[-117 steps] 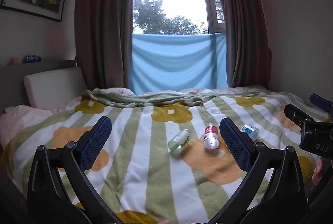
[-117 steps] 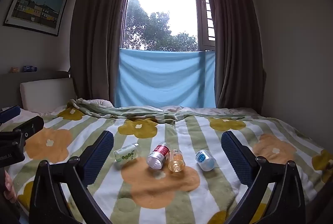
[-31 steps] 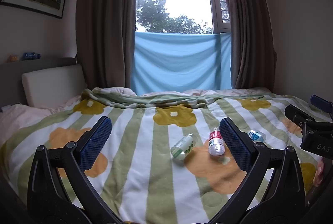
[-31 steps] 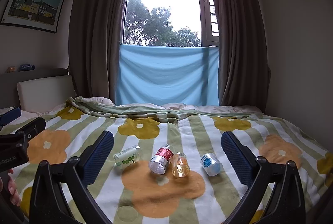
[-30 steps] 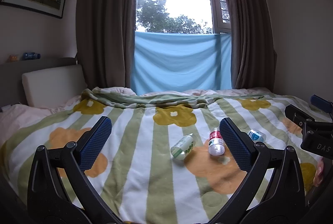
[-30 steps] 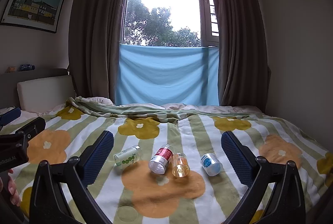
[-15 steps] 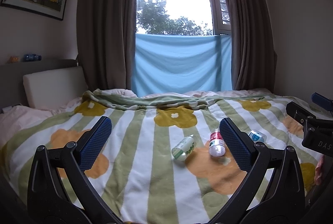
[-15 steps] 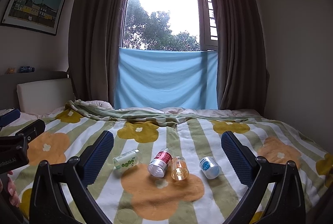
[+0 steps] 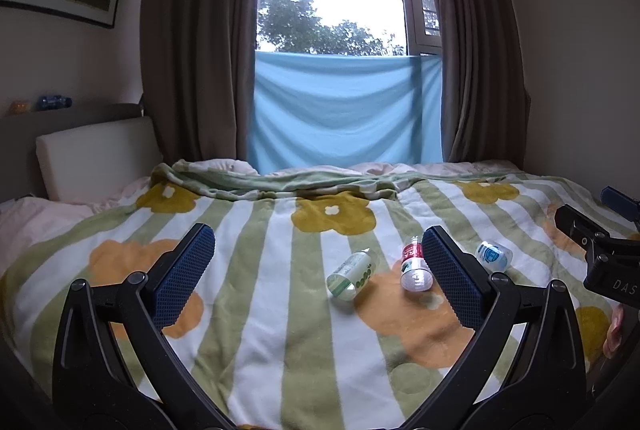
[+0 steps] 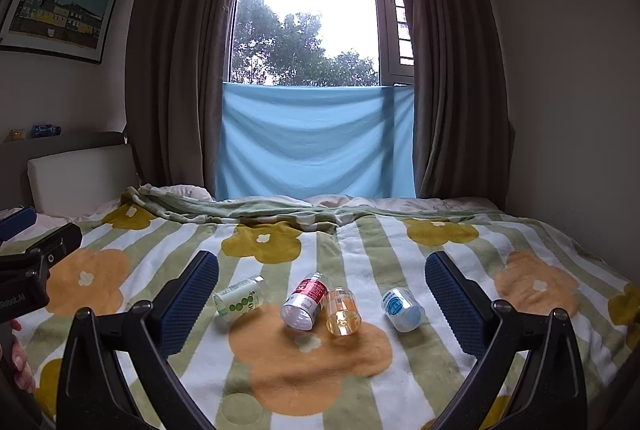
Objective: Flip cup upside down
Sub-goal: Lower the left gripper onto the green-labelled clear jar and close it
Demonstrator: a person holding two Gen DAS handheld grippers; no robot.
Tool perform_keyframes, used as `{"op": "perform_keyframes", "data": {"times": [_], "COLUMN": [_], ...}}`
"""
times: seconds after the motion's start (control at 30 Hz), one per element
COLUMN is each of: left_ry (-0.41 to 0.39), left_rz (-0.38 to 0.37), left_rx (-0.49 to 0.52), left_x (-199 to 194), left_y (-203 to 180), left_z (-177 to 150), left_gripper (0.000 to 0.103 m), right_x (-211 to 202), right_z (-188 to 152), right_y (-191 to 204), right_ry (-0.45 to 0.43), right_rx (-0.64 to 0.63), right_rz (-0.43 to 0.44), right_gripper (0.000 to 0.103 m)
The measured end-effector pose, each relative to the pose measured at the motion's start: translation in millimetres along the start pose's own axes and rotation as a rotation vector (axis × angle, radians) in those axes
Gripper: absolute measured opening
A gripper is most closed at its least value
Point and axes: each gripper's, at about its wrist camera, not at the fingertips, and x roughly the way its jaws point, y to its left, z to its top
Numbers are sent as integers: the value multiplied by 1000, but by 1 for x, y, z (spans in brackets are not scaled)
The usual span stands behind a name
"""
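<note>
Hovering with both claws, left gripper (image 9: 318, 258) and right gripper (image 10: 322, 280), spread wide and empty, readying a grab; four cups (image 10: 339, 312) lying sideways on blanket (image 10: 304, 370) at twelve o'clock.

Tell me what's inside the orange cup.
The orange cup lies on its side on the blanket, its open mouth toward the right-wrist camera. It looks empty; the tinted wall blurs the far end.

Green-striped, orange-flowered blanket (image 10: 360, 382); blue cloth (image 10: 316, 142); brown curtains (image 10: 180, 70)

Both wrist views look low across the bed (image 9: 280, 310) toward the window (image 10: 308, 18).
</note>
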Motion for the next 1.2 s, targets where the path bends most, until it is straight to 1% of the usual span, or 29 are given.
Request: {"op": "perform_keyframes", "data": {"times": [0.13, 0.23, 0.37, 0.47, 0.53, 0.63, 0.73, 0.8, 0.9, 0.97, 1.03, 1.13, 1.2], "left_ry": [74, 155, 313, 394, 464, 575, 667, 726, 800, 840, 869, 906, 926], "left_rz": [-53, -104, -173, -199, -219, -253, -280, -289, -288, -290, -299, -312, -321], "left_rx": [26, 65, 132, 191, 221, 213, 214, 239, 292, 315, 332, 341, 343], "left_x": [42, 91, 172, 227, 262, 310, 347, 368, 387, 395, 401, 405, 407], "left_y": [1, -1, -13, -27, -35, -45, -52, -58, -66, -68, -70, -71, -72], "left_z": [2, 1, -6, -17, -26, -40, -54, -63, -76, -83, -88, -94, -99], "left_gripper": [103, 103, 103, 103, 103, 103, 103, 102, 98, 91, 86, 86, 81], "right_x": [10, 20, 36, 47, 53, 65, 74, 78, 82, 84, 84, 86, 86], "right_z": [-10, -19, -31, -38, -44, -52, -58, -61, -63, -64, -65, -66, -66], "right_y": [-4, -9, -16, -22, -26, -31, -36, -40, -43, -44, -45, -46, -46], "right_ry": [42, 79, 131, 163, 187, 221, 233, 239, 244, 246, 241, 239, 242], "right_rx": [2, 7, 7, 10, 16, 15, 20, 33, 38, 41, 46, 54, 56], "right_rz": [-5, -8, -14, -19, -21, -25, -41, -40, -44, -47, -51, -50, -47], "right_gripper": [103, 103, 103, 103, 103, 103, 103, 103, 103, 103, 103, 103, 103]}}
